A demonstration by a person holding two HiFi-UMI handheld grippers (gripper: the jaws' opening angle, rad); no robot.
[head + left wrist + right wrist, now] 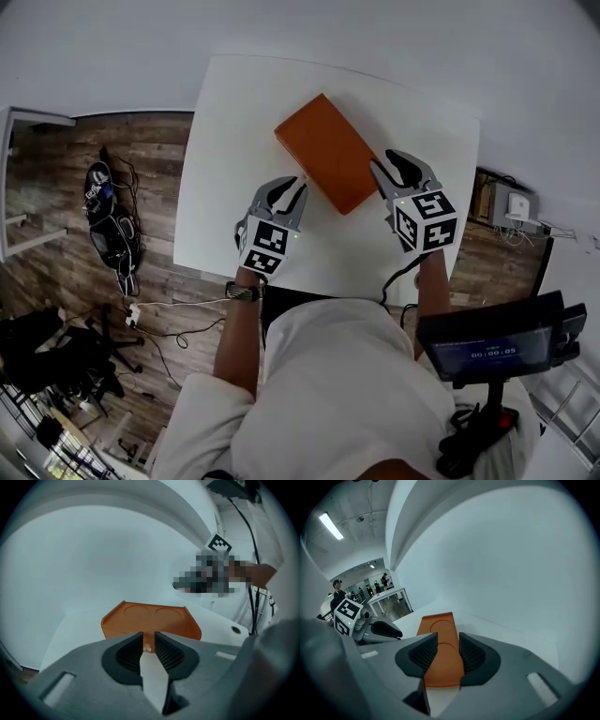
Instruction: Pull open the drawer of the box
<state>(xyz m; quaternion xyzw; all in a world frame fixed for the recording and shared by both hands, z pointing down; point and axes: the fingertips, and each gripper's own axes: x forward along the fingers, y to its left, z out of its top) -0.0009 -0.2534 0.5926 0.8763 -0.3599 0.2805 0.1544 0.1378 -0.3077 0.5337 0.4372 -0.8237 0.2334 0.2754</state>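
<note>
**Both grippers low at the orange box**

Cable clutter (112,225) lies on the floor left of the white table (234,122). My left gripper (292,187) tilts down, its jaws narrowly parted and lined up on the drawer knob (146,647) without gripping it. The orange box (328,155) lies diagonally mid-table. My right gripper (389,164), jaws wider apart, frames the box's right side. A screen (492,352) stands rightmost.

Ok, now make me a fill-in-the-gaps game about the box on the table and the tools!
1. The flat rectangular box is coloured ___.
2. The smooth table under it is ___.
3. The box's top shows ___ shallow round dents.
4. The small pale round knob on the box's front shows between the open jaws of the ___ tool.

Missing words: orange; white; two; left.
</note>
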